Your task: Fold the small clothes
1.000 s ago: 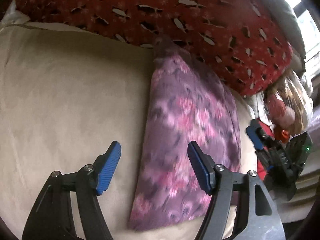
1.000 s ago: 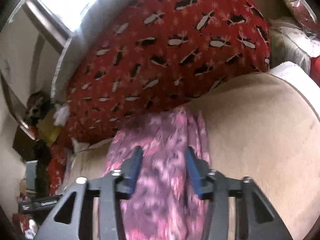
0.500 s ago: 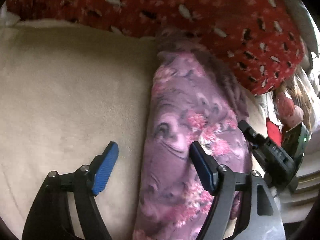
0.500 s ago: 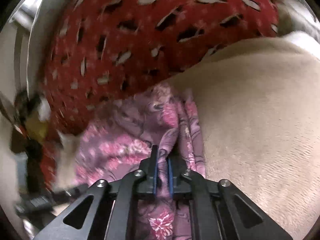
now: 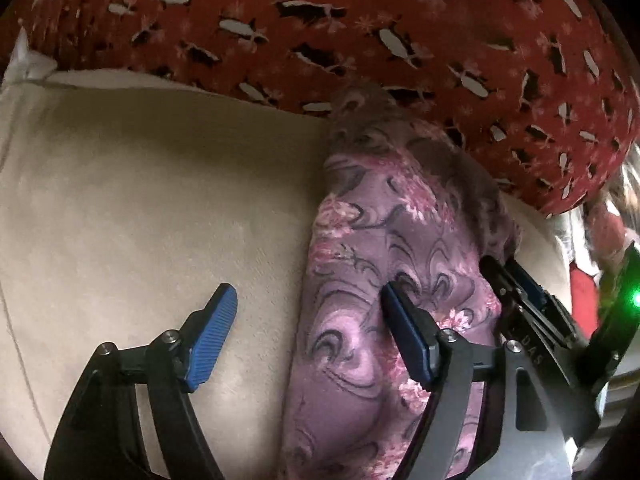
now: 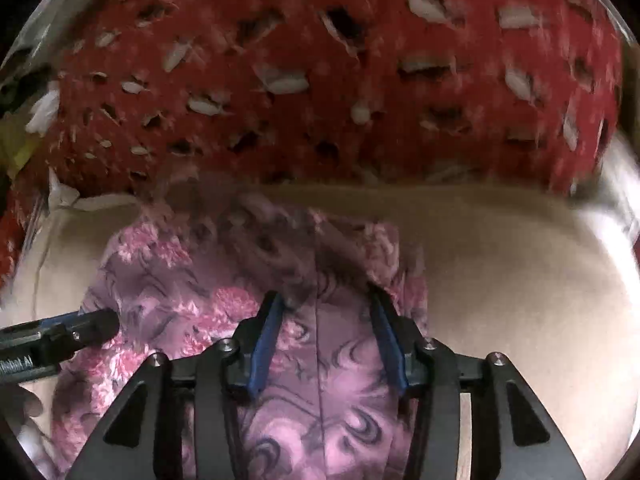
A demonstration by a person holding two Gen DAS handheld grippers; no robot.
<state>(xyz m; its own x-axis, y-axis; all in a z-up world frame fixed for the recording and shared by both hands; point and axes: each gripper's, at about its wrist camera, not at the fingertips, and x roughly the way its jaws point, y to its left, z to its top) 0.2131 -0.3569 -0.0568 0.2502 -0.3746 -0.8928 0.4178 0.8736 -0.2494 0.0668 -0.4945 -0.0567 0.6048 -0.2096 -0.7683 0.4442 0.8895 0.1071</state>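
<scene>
A purple and pink floral garment [image 5: 376, 288] lies folded in a long strip on a beige cushion [image 5: 140, 208]; it also shows in the right wrist view [image 6: 208, 280]. My left gripper [image 5: 308, 316] is open, its left finger over the cushion and its right finger over the garment's left part. My right gripper [image 6: 324, 320] is open low over the garment, with cloth between and under its fingers. The right gripper shows in the left wrist view [image 5: 532, 312] at the garment's right edge. The left gripper's tip shows in the right wrist view [image 6: 60, 332] at the garment's left edge.
A red pillow with a black and white bird print [image 5: 360, 28] lies along the far side of the cushion, touching the garment's far end; it also shows in the right wrist view [image 6: 320, 72]. Clutter and a green light [image 5: 636, 300] sit at the far right.
My right gripper was shut on the garment half a second ago and has now opened. The right wrist view has swung, and the garment lies more bunched at its far end.
</scene>
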